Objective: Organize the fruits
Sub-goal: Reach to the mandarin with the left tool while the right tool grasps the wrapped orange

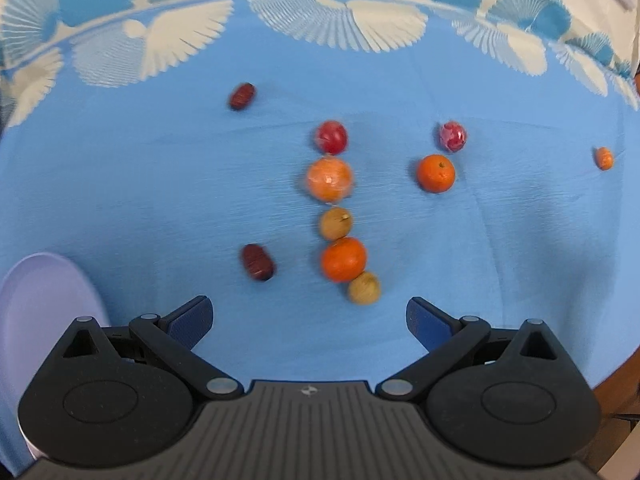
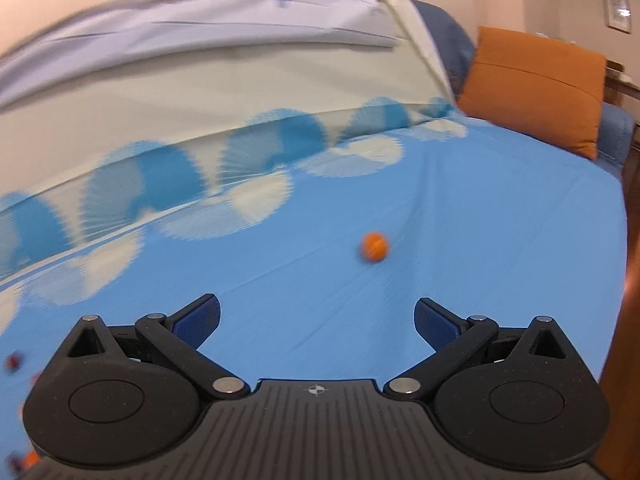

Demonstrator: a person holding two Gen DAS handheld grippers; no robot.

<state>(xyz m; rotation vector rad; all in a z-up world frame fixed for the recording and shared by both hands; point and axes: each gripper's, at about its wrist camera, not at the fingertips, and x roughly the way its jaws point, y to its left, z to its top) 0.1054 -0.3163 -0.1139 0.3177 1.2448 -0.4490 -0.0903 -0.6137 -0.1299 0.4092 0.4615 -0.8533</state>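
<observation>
Fruits lie scattered on a blue cloth. A column runs down the middle: a red fruit, a wrapped orange, a tan longan, an orange and another longan. To the right sit a wrapped red fruit, an orange and a small orange. Two dark red dates lie on the left. My left gripper is open just short of the near longan. My right gripper is open, with a small orange lying ahead of it.
A pale lilac plate sits at the near left beside my left gripper. The cloth has a white and blue fan border at the back. An orange cushion rests on a blue seat beyond the table's right end.
</observation>
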